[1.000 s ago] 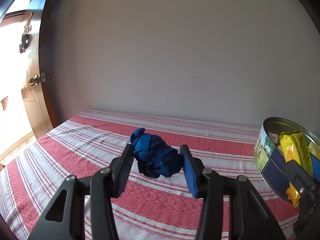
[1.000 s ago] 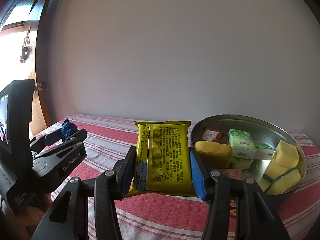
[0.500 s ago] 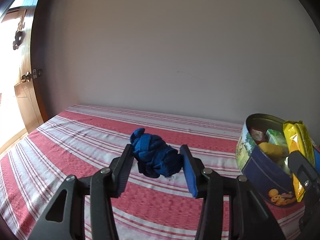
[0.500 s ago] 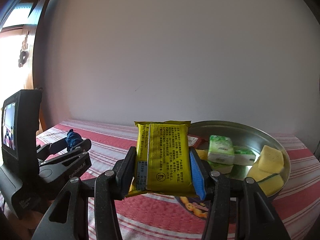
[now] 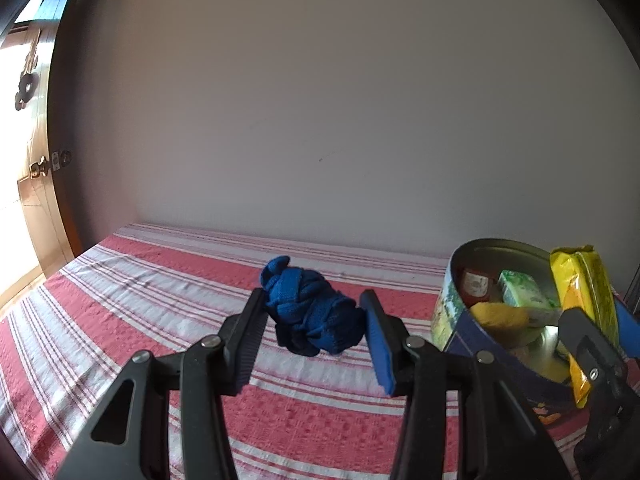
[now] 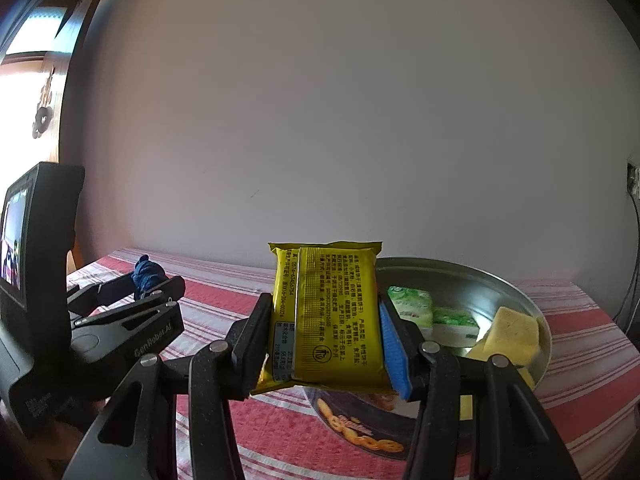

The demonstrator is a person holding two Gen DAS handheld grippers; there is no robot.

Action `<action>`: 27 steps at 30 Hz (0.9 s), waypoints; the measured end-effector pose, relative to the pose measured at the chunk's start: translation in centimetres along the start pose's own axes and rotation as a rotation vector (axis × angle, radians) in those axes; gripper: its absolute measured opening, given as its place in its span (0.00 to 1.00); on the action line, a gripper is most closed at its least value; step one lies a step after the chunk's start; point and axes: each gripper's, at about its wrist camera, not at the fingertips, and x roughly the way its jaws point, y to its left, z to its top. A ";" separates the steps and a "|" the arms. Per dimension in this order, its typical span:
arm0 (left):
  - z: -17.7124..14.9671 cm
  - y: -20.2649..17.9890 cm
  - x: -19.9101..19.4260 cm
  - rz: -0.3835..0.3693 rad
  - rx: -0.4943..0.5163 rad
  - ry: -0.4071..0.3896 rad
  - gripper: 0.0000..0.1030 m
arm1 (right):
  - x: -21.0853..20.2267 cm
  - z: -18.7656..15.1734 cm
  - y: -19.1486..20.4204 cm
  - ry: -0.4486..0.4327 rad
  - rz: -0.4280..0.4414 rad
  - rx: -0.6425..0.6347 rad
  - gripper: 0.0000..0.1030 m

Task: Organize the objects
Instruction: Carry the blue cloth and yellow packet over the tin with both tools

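My left gripper (image 5: 314, 320) is shut on a blue knotted cloth bundle (image 5: 310, 310) and holds it above the striped tablecloth (image 5: 140, 304). It also shows in the right wrist view (image 6: 148, 280), with the bundle (image 6: 146, 274) in it. My right gripper (image 6: 324, 328) is shut on a yellow snack packet (image 6: 326, 316), held upright at the near left rim of the round tin (image 6: 532, 316). The tin (image 5: 452, 300) and packet (image 5: 586, 284) show at the right of the left wrist view.
The tin holds green tissue packs (image 6: 412, 306), yellow sponges (image 6: 510, 334), a small red sachet (image 5: 476, 284) and a yellow-orange lump (image 5: 496, 318). A plain wall stands behind the table. A wooden door (image 5: 36, 184) is at the left. A cable (image 6: 634, 248) hangs at the right.
Both grippers have moved nearer the tin, which now sits larger and closer in the left wrist view. The right gripper has lifted a little with the packet. Both grips are unchanged.
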 end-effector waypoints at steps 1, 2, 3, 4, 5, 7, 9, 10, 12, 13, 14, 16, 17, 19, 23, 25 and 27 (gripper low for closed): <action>0.1 -0.2 0.0 -0.001 0.002 -0.002 0.46 | -0.1 0.0 -0.1 -0.001 -0.002 0.000 0.52; 0.1 -0.4 -0.1 -0.003 0.005 -0.003 0.46 | -0.2 0.0 -0.2 -0.001 -0.004 0.001 0.52; 0.2 -0.5 -0.1 -0.005 0.007 -0.004 0.46 | -0.2 0.0 -0.3 -0.002 -0.005 0.002 0.52; 0.2 -0.7 -0.2 -0.006 0.008 -0.005 0.46 | -0.3 0.0 -0.5 -0.004 -0.007 0.004 0.52; 0.3 -0.9 -0.2 -0.007 0.009 -0.006 0.46 | -0.4 0.1 -0.6 -0.006 -0.009 0.004 0.52; 0.4 -1.3 -0.4 -0.015 0.008 -0.008 0.46 | -0.5 0.0 -0.8 -0.013 -0.016 -0.003 0.52; 0.5 -1.3 -0.1 -0.018 0.011 -0.012 0.46 | -0.6 0.0 -1.0 -0.016 -0.021 -0.008 0.52; 0.6 -1.5 -0.2 -0.022 0.013 -0.016 0.46 | -0.6 0.0 -1.1 -0.016 -0.024 -0.007 0.52; 0.8 -1.9 -0.4 -0.031 0.014 -0.021 0.46 | -0.7 0.0 -1.4 -0.016 -0.028 -0.003 0.52; 0.9 -2.2 -0.5 -0.036 0.016 -0.024 0.46 | -0.8 0.0 -1.6 -0.018 -0.032 -0.001 0.52; 1.0 -2.5 -0.6 -0.041 0.020 -0.028 0.46 | -0.9 0.0 -1.7 -0.020 -0.034 0.001 0.52; 1.2 -3.0 -0.7 -0.049 0.027 -0.034 0.46 | -1.1 0.0 -2.0 -0.025 -0.041 0.001 0.52; 1.2 -3.3 -0.8 -0.053 0.031 -0.037 0.46 | -0.9 0.0 -2.1 -0.029 -0.045 -0.001 0.52; 1.4 -3.8 -0.9 -0.060 0.035 -0.043 0.46 | -0.8 0.0 -2.3 -0.037 -0.054 -0.006 0.52; 1.7 -4.8 -0.9 -0.075 0.043 -0.050 0.46 | -0.5 0.0 -2.9 -0.043 -0.069 -0.004 0.52; 1.8 -5.4 -0.9 -0.084 0.049 -0.053 0.46 | 0.3 0.2 -3.5 -0.043 -0.077 0.004 0.52; 2.0 -5.9 -1.0 -0.091 0.054 -0.057 0.46 | 0.3 0.3 -4.0 -0.044 -0.089 0.011 0.52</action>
